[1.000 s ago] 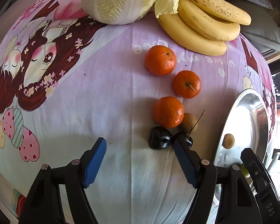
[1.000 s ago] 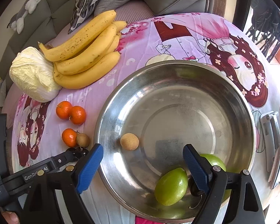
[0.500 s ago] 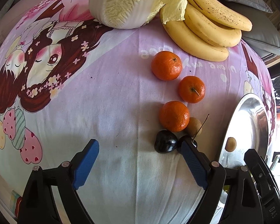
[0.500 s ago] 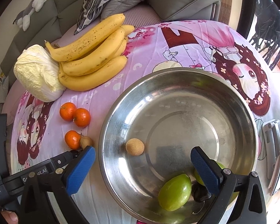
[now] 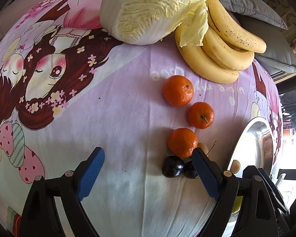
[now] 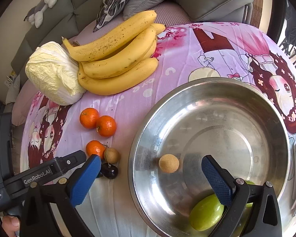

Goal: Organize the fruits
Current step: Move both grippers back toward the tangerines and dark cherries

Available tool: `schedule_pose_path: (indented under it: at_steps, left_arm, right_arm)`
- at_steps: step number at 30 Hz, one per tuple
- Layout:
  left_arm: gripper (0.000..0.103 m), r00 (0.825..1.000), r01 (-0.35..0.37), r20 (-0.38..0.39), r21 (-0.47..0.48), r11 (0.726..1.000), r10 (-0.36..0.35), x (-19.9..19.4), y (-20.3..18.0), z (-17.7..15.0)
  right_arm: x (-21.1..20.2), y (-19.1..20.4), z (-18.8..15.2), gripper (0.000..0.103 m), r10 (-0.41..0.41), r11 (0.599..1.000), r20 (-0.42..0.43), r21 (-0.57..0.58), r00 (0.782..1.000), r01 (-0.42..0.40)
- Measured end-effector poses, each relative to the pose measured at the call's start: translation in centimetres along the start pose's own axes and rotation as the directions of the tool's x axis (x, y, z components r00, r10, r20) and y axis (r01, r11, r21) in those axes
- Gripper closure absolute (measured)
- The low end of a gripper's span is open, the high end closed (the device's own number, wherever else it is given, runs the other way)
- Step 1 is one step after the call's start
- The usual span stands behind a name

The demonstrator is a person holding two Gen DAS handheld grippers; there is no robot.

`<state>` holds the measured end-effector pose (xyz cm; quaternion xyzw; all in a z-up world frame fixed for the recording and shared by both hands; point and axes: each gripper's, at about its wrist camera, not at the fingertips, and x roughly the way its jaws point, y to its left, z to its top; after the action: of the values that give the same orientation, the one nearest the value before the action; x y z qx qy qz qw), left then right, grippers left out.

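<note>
Pink-and-lilac cartoon cloth over a round table, grey sofa with cushions behind. Far side of the cloth: napa cabbage, bunch of bananas touching it. Nearer: three mandarins on the cloth, far mandarin, middle mandarin just beside it, near mandarin a little apart from those two. Touching the near mandarin: small brown fruit, mostly hidden in the left wrist view. Just in front: two dark cherries, left cherry in full view, right cherry partly covered by the left gripper's right finger, thin stem rising past the brown fruit.

Left gripper: jaws wide open, nothing between them, low over the cloth; right blue pad close against the near mandarin and the right cherry, contact impossible to judge; left pad over bare cloth.

Steel bowl on the right of the cloth, near the cherries. Inside: one tan round fruit on the floor of the bowl, two green fruits at the near wall, front one plain, the other largely hidden behind the finger.

Right gripper: jaws wide open, holding nothing, above the bowl's near rim; right pad over the green fruits, left pad outside the bowl above the left gripper's body.
</note>
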<state>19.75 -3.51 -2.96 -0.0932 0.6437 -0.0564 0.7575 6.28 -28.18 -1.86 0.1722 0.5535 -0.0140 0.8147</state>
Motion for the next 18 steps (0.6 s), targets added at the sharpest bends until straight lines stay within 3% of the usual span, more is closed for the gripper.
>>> schedule_pose_path:
  at_steps: [4,18]
  left_arm:
    - [0.013,1.0,0.029,0.005,-0.04,0.999,-0.029,-0.2,1.3,1.4]
    - [0.013,1.0,-0.022,0.01,-0.023,0.999,0.022,-0.6,2.0,6.8]
  right_arm:
    - [0.8,0.8,0.1,0.0,0.017,1.0,-0.02,-0.008,1.0,-0.017]
    - [1.7,4.3,1.7,0.0,-0.017,0.996,-0.027,-0.088,0.999,0.014]
